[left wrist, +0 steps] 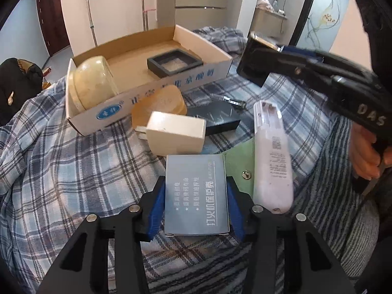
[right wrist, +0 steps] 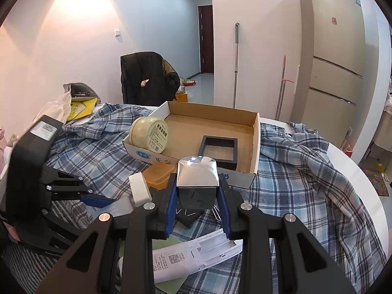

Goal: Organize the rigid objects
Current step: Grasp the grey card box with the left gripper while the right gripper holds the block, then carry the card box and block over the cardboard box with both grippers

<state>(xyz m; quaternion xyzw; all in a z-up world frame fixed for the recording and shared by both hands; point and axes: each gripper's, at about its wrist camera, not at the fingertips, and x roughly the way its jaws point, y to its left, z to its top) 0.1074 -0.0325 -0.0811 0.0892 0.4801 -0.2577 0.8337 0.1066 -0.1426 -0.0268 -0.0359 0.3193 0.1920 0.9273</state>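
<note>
Two tools both clenched, left tool [left wrist: 196, 197] on a grey card [left wrist: 196, 196] near the carton [left wrist: 171, 78], right tool [right wrist: 198, 197] gripping a black box [right wrist: 197, 183], jar [right wrist: 149, 134] and frame [right wrist: 219, 150] inside the carton.

The cardboard box [right wrist: 254, 147] lies at twelve o'clock on the surface. In it, the jar [right wrist: 149, 134] sits at nine o'clock, the square tray [right wrist: 219, 149] at three.

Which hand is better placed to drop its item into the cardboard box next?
Right. The right gripper holds its black box with the mirrored top raised near the cardboard box. The left gripper grips a gray box lower and farther back.
</note>
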